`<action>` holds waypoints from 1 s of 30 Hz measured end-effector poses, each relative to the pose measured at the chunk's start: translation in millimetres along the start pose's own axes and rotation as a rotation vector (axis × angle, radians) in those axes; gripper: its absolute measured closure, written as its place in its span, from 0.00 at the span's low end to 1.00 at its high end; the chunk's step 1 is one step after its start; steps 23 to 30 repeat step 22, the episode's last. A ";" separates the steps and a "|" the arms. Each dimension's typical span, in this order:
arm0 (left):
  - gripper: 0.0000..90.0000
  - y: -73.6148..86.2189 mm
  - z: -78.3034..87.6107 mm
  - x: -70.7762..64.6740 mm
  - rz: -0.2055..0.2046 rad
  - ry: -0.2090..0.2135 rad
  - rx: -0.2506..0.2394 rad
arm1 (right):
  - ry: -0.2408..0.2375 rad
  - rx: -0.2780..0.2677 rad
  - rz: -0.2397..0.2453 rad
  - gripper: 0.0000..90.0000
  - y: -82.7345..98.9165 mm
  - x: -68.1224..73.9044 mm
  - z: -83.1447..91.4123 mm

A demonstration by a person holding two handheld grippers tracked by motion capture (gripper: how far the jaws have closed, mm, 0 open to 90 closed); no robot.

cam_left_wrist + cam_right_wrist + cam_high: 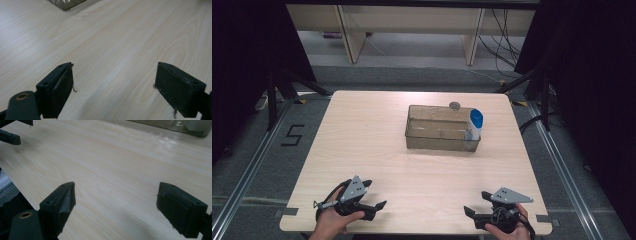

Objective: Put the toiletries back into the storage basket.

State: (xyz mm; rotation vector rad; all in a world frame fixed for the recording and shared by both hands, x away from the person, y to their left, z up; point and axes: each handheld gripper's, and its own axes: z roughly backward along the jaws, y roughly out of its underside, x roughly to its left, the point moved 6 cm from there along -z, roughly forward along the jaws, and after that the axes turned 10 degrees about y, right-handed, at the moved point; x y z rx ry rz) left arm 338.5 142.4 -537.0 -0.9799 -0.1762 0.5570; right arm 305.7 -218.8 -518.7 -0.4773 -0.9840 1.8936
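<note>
- Both claws sit at the near edge of the surface (362,130), one in each hand: left claw (379,207) near the left corner, right claw (468,212) near the right corner.
- Left claw: jaws spread wide, nothing between them, bare wood under them in the left gripper view (113,85).
- Right claw: also wide and empty in the right gripper view (116,205); the tip of the left claw shows at that view's top left corner.
- Target area: clear plastic bin (432,142) on the far half of the surface, a bit right of centre, long axis running left-right.
- White bottle with blue cap (475,125) stands upright, slightly leaning, in the bin's right end, against the right wall.
- Small round grey thing (455,105) sits at the bin's far rim; can't tell whether it is on the rim or just behind it.
- Key relation: the bottle lies straight ahead of the right claw, almost in line with it, and well apart from both claws. From the left claw it lies ahead and well off to the right, diagonally across the surface.
- Judgement: right claw is the nearer one and has the cleaner line. Bottle axis is near vertical, so a reach forward over the near wall with the jaws closing on the body from the sides looks right.
- Risk: the bottle hugs the right wall, leaving little room for the outer jaw.
</note>
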 end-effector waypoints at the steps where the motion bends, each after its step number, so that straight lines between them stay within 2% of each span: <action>1: 0.17 0.0 0.0 -0.1 0.000 0.000 0.000 | -0.004 0.012 -0.017 0.19 0.6 1.9 0.3; 3: 0.17 0.0 0.1 0.0 0.001 0.000 -0.001 | -0.002 0.004 -0.013 0.19 0.8 1.9 -1.8; 9: 0.17 -0.1 0.0 0.0 0.000 0.001 0.000 | -0.007 0.026 -0.007 0.19 1.9 2.0 -0.4; 10: 0.17 -0.1 0.0 0.0 0.000 0.000 0.000 | -0.003 0.013 0.011 0.19 1.1 0.4 -0.9; 11: 0.17 0.0 -0.1 0.0 0.000 0.000 0.000 | -0.008 0.026 -0.012 0.19 1.7 2.2 -0.1; 16: 0.17 0.4 0.3 0.4 -0.006 -0.004 0.010 | -0.008 0.025 -0.010 0.19 1.6 1.9 -0.2; 17: 0.17 0.4 0.4 0.4 -0.005 -0.005 0.010 | -0.017 0.012 0.011 0.19 0.9 0.2 -1.7; 18: 0.17 0.4 0.5 0.5 -0.004 -0.005 0.010 | -0.015 0.011 -0.004 0.19 1.1 0.8 -1.8; 19: 0.17 0.4 0.2 0.5 -0.003 0.001 0.007 | -0.001 0.009 0.005 0.19 1.1 -0.7 -2.9; 21: 0.17 0.5 0.5 0.5 -0.005 -0.005 0.011 | -0.013 0.002 0.005 0.19 1.0 -0.7 -3.2; 22: 0.17 0.5 0.3 0.5 -0.005 -0.004 0.010 | 0.001 0.008 -0.006 0.19 1.0 -1.0 -3.5; 30: 0.17 0.5 0.3 0.5 -0.005 -0.004 0.010 | 0.001 0.008 -0.006 0.19 1.0 -1.0 -3.5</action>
